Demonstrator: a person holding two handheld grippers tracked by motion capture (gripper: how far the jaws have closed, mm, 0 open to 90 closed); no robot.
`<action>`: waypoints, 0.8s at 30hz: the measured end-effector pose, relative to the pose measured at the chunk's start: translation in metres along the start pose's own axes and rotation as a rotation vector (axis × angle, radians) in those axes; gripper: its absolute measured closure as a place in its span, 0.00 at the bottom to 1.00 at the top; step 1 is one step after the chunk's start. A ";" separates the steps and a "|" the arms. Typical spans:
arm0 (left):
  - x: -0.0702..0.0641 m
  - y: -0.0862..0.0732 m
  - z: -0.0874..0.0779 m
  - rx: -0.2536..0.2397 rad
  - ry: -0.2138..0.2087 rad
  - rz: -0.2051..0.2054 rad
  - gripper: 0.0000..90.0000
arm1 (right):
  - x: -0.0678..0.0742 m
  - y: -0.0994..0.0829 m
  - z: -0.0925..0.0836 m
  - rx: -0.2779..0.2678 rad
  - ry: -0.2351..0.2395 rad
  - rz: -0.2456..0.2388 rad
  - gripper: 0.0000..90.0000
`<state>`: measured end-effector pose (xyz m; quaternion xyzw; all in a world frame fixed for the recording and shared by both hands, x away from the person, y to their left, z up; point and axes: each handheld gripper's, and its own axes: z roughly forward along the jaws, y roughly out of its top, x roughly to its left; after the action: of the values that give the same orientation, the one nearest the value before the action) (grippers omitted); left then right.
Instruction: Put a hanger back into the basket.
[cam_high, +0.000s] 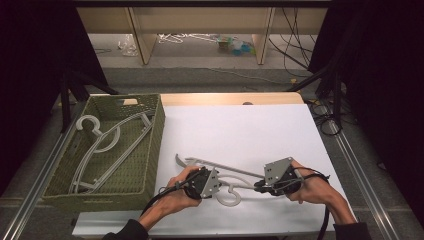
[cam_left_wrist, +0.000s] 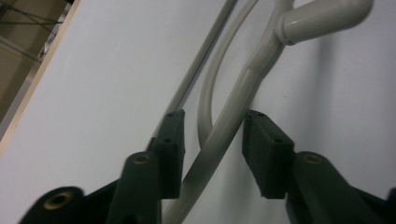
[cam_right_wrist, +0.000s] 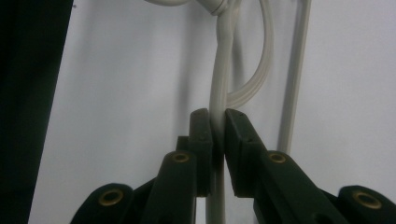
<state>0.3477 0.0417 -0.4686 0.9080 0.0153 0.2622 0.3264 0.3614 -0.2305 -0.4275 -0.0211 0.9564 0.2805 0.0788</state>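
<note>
Looking for writing, I can't read any brand or label on the grey hanger (cam_high: 227, 182) or the grippers. That hanger lies flat on the white table (cam_high: 240, 130), near the front edge, right of the green basket (cam_high: 150, 150), btw the 2 hands. Right gripper (cam_right_wrist: 218, 119) is clenched tight on 1 thin hanger arm. Left gripper (cam_left_wrist: 212, 140) has a hanger arm btw its jaws w/ gaps on both sides, not squeezing it.

Both hands rest low near the tabletop's near edge. The left gripper (cam_high: 216, 183) stands parted; the right gripper (cam_high: 258, 187) is clamped tight.
</note>
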 end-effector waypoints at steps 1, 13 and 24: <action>0.001 0.000 0.000 0.002 -0.015 0.006 0.74 | 0.000 0.000 0.001 0.000 0.004 -0.001 0.91; 0.005 0.020 -0.016 -0.009 0.002 0.142 0.88 | -0.009 -0.003 -0.012 -0.075 -0.156 0.120 0.75; 0.033 0.029 -0.043 -0.039 0.002 -0.188 0.88 | -0.019 0.000 -0.040 -0.266 -0.335 0.345 0.51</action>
<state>0.3510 0.0510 -0.4077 0.8959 0.0956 0.2315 0.3670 0.3744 -0.2529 -0.3911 0.1786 0.8743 0.4123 0.1836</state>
